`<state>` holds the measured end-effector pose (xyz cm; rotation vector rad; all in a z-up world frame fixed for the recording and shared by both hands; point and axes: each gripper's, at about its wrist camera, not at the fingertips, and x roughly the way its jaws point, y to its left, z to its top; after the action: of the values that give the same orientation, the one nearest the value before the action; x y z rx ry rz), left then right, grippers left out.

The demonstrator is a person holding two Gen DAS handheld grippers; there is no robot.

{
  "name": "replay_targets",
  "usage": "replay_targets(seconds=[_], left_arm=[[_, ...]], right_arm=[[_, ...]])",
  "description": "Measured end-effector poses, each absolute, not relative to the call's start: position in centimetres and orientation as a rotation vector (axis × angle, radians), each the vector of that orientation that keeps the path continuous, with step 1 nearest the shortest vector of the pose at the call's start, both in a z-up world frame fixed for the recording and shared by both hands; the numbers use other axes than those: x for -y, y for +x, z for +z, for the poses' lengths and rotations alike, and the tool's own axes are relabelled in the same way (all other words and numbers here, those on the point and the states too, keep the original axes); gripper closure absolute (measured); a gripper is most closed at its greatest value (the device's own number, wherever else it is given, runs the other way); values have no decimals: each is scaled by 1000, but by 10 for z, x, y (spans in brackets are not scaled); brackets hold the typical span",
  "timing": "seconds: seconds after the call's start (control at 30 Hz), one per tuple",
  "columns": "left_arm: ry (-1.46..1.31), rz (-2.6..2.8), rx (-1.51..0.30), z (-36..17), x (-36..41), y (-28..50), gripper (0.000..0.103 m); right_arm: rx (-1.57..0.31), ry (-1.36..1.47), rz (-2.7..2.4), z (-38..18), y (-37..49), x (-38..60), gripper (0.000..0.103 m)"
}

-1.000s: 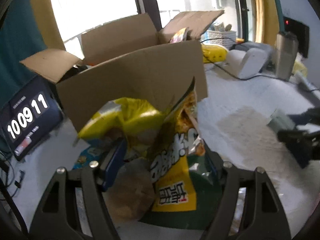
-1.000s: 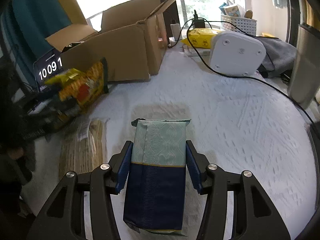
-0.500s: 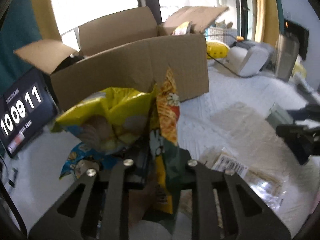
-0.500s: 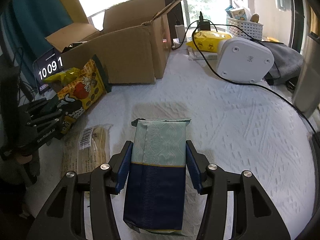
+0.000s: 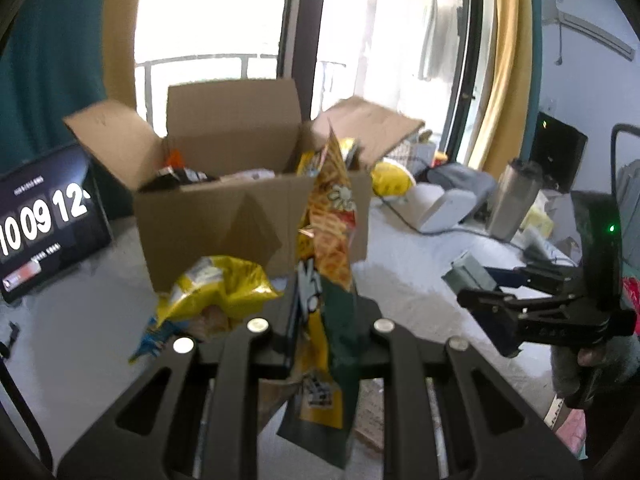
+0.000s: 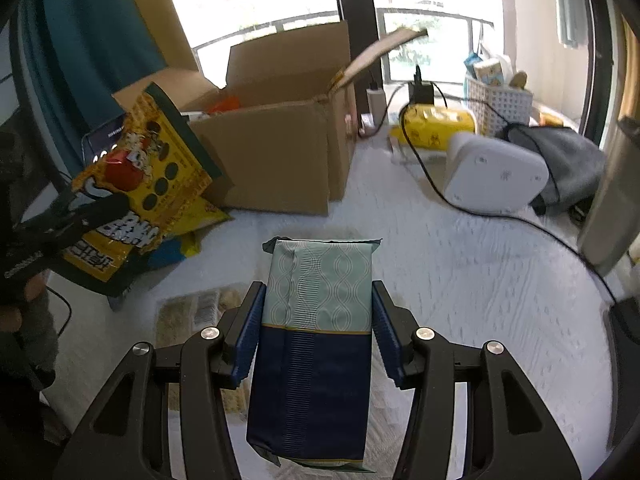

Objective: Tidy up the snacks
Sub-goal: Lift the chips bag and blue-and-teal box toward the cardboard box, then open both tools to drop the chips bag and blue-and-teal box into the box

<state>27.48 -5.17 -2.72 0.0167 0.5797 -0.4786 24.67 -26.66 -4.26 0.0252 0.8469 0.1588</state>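
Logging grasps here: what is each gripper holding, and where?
Left gripper pinches the yellow-green snack bag near its lower end; right gripper clamps the blue-teal packet across its sides.

Left wrist view: sits low behind its own fingers [image 5: 288, 320], facing the cardboard box [image 5: 224, 224] at close range. Right wrist view: same low seat, further right, box [image 6: 280, 168] farther off. Both share the box, white surface [image 6: 460, 280], window. Each sees the other gripper [image 5: 500, 304].
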Motion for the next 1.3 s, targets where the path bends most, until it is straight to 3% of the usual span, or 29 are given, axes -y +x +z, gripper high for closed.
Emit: replay_targets(seconds=[0.9,1.3], left_arm=[[-2,-341,-360,57,-8,317,84],[-24,-281,-350,60,-16,375,84]], right_arm=[[-630,-86,237,47,327,226,49],[-550,-110,211,64,380,222,49]])
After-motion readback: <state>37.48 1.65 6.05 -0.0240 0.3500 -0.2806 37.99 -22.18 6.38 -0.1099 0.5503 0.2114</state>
